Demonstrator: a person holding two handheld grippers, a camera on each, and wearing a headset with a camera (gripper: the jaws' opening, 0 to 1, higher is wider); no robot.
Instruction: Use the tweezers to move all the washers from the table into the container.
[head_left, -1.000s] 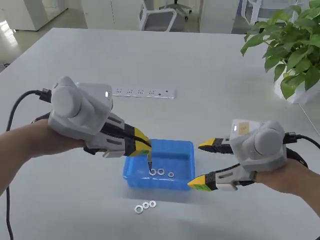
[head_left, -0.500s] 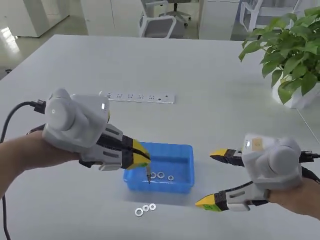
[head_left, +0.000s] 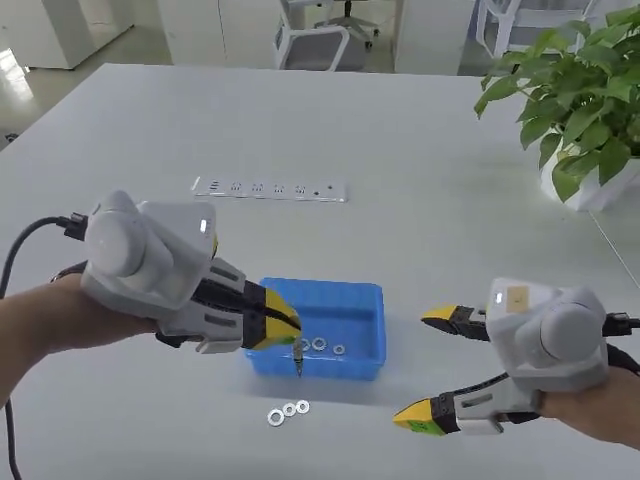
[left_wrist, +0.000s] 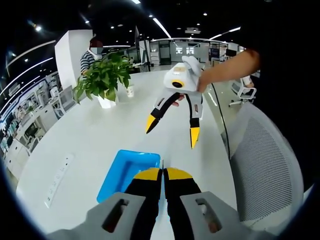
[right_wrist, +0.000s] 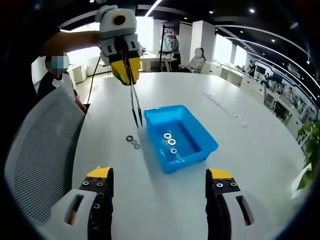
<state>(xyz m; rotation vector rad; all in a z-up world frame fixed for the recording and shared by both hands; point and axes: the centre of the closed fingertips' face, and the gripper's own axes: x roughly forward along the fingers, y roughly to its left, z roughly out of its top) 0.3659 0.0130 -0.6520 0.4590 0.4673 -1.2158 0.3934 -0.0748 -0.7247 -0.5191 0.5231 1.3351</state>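
Fingers (head_left: 275, 320) of the left gripper (left_wrist: 162, 174) pressed together, clamped on the tweezers (right_wrist: 135, 107), which hang down from the yellow tips. Tweezer tips sit low, at the near outer wall of the blue container (head_left: 345, 367), between it and the loose washers (head_left: 289, 410). Cannot tell if the tips touch the table (head_left: 430, 200) or grip anything.

Container is a rectangular blue plastic tray with an open top. Three washers inside it (right_wrist: 171, 142) lie flat in a short row on its floor, toward the near wall. Loose washers: three, on the white table just in front of the container, in a tight row, seemingly touching each other. Six silver ring washers counted in all. One pair of tweezers, one container.

Off to the container's right is the right gripper (head_left: 418, 368), apart from it. Its fingers (right_wrist: 99, 175) are spread wide and hold nothing, yellow tips pointing toward the container.

Farther back on the table lies one white power strip (head_left: 270, 188), flat, well apart from the container. One potted green plant (head_left: 575, 100) stands at the far right. Office chairs (head_left: 315, 35) beyond the far edge.
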